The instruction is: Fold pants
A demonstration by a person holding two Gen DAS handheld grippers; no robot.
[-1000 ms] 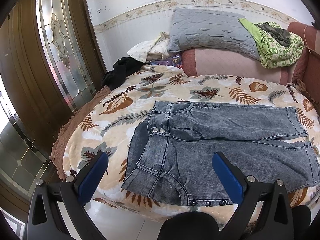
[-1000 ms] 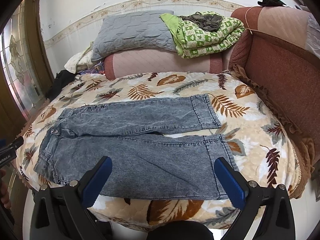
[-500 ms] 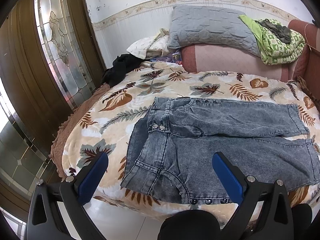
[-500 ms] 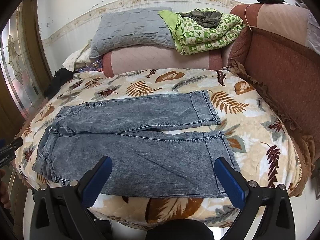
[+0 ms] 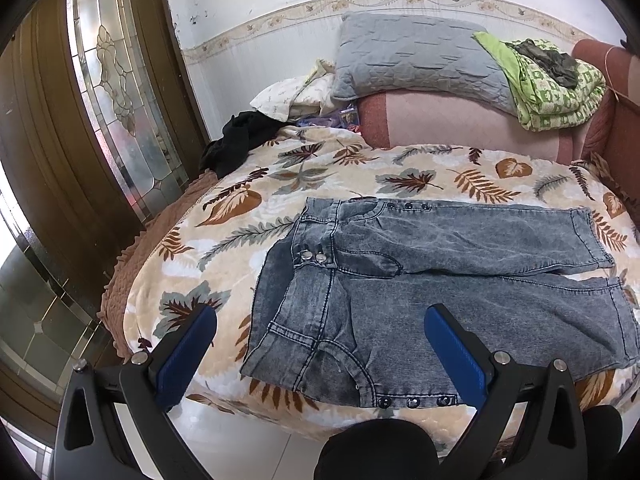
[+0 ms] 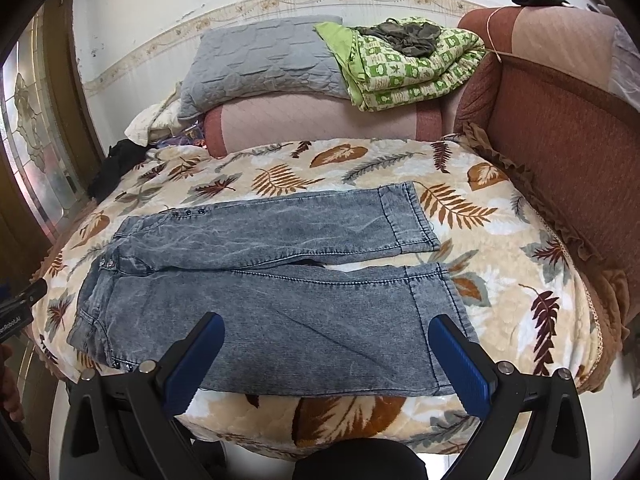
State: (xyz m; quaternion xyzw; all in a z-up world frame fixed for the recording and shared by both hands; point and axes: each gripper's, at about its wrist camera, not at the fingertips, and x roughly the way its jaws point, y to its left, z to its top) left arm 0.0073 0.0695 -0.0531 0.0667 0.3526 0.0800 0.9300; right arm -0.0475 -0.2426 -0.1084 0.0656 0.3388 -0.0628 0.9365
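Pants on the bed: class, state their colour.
The pants are mottled grey-blue, washed denim, clearest in the right wrist view.

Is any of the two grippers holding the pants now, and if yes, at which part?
Nothing is held. The left gripper and right gripper are both open above the near edge of the pants, which lie flat on the bed.

The pants [image 6: 256, 300] are rough grey denim cloth with shiny metal snaps [image 5: 313, 256]. The bed [image 6: 500, 280] cover looks soft and fuzzy. The fingers [image 5: 454, 354] have matt blue pads on black plastic.
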